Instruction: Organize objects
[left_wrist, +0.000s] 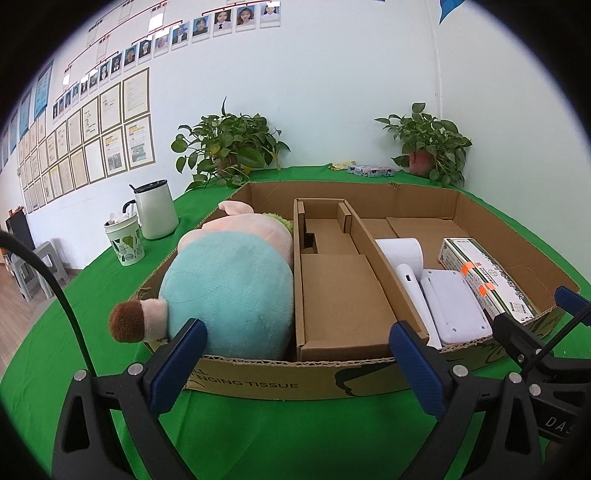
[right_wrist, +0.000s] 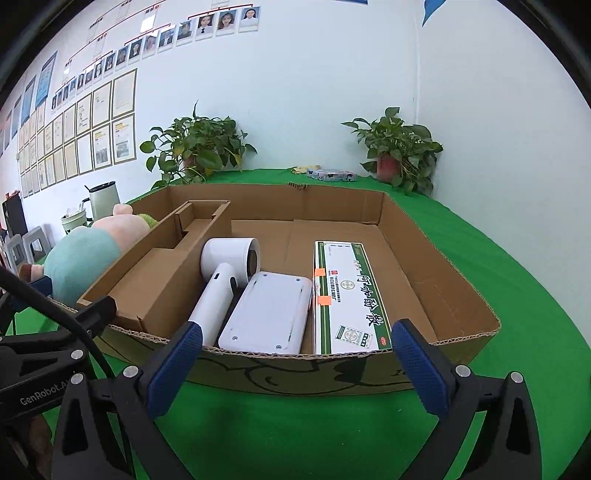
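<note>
Both of my grippers hang just in front of the near wall of the cardboard box, over the green cloth. My left gripper has its jaws spread wide with nothing between them, and its left finger stands just beside the plush toy. My right gripper is spread wide too and holds nothing.

All the things I can see to sort lie inside the box. At the left, the toy fills the left compartment, but its brown foot sticks out over the near left corner. Next to it, the middle cardboard insert is bare. At the right lie the white hair dryer, the flat white device touching it, and the green and white carton just beside.

I judge the sorting nearly finished, with the toy just placed. To end well, I should draw both grippers straight back, jaws wide, so no finger catches the soft fabric or the box wall. If I want it neat, I could nudge the foot inside, gently, because plush springs back.
</note>
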